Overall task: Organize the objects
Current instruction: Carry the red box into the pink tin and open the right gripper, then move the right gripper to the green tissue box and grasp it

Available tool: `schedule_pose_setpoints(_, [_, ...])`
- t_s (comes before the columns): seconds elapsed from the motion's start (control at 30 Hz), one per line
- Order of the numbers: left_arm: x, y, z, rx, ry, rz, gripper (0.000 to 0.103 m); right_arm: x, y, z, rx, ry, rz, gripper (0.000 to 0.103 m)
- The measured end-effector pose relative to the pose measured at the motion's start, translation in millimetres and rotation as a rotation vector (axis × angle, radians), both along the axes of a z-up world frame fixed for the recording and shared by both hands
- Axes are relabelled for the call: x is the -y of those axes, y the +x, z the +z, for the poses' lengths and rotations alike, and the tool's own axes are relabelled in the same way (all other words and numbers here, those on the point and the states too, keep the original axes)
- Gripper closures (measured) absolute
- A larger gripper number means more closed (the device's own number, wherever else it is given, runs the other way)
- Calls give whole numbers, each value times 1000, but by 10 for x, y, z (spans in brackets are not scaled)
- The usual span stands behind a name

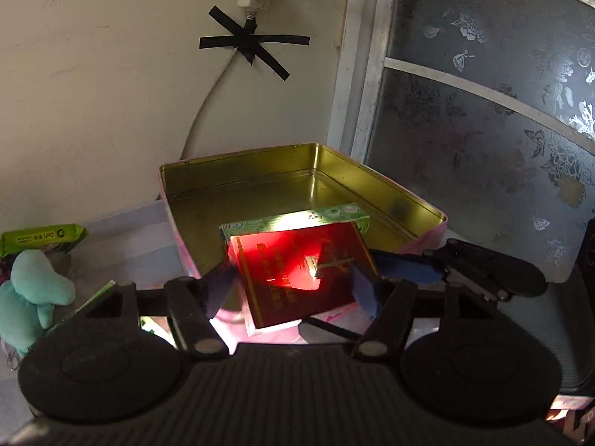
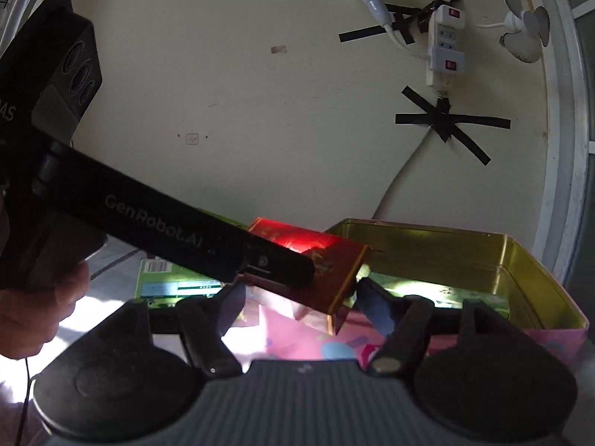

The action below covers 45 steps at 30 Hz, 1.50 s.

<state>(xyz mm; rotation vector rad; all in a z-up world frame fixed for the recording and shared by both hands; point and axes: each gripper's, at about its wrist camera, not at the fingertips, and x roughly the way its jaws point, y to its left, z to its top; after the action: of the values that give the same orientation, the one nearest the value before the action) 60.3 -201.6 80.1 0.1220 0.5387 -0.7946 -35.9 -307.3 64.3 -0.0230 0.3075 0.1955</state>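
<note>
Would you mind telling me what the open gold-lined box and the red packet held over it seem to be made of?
The open gold-lined box looks like thin metal, probably tinplate: glossy gold interior with mirror-like reflections and a rolled rim. The red packet held by the left gripper seems to be glossy printed cardboard, judging by its crisp folded edges.

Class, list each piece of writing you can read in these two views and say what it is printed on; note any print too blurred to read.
"GenRobot.AI": on the black left gripper finger, seen from the right wrist view.
Gold print on the red box: too blurred to read.
Print on the long green box in the tin: unreadable.
Print on the green packet: mirrored, too small to read.
</note>
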Motion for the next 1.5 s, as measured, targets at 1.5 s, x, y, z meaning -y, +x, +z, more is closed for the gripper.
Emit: schedule_pose_setpoints(1.5, [-857, -359, -670, -14, 132, 348, 28, -366, -176, -449, -176, 47, -92, 24])
